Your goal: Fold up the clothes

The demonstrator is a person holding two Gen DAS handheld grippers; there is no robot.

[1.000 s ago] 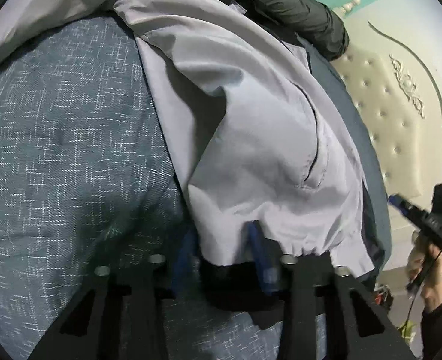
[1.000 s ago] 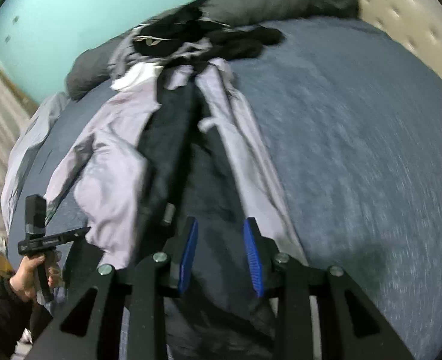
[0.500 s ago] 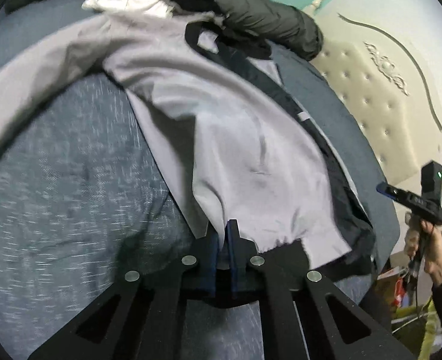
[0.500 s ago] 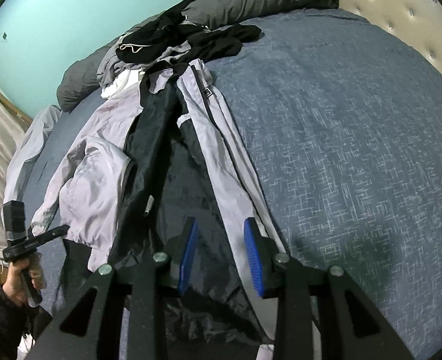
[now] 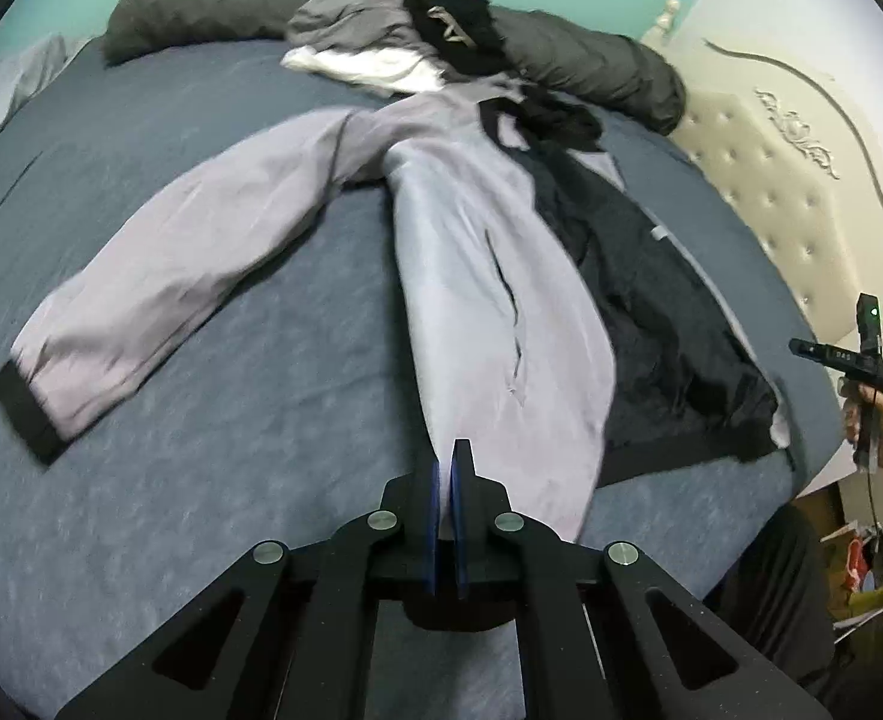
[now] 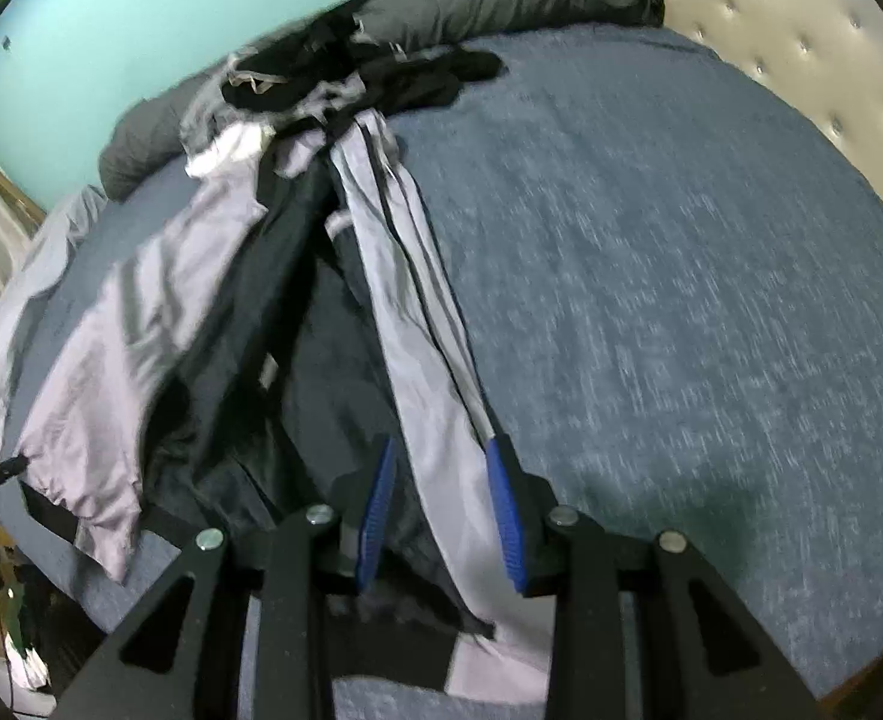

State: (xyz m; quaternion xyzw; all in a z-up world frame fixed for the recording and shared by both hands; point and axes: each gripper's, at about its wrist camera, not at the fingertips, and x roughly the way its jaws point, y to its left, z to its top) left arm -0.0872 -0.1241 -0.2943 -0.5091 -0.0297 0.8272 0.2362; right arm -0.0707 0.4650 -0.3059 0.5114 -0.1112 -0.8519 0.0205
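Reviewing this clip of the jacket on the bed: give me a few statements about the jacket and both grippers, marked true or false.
1. One sleeve of the jacket lies stretched out across the bed. True.
2. The left gripper has its fingers wide apart. False: they are shut on the jacket's bottom edge.
3. The bed cover is red. False: it is blue-grey.
4. A pile of dark clothes lies beyond the jacket's collar. True.
5. The right gripper is clamped on the sleeve's black cuff. False: its fingers stand apart and are opening, with the jacket's front edge between them.
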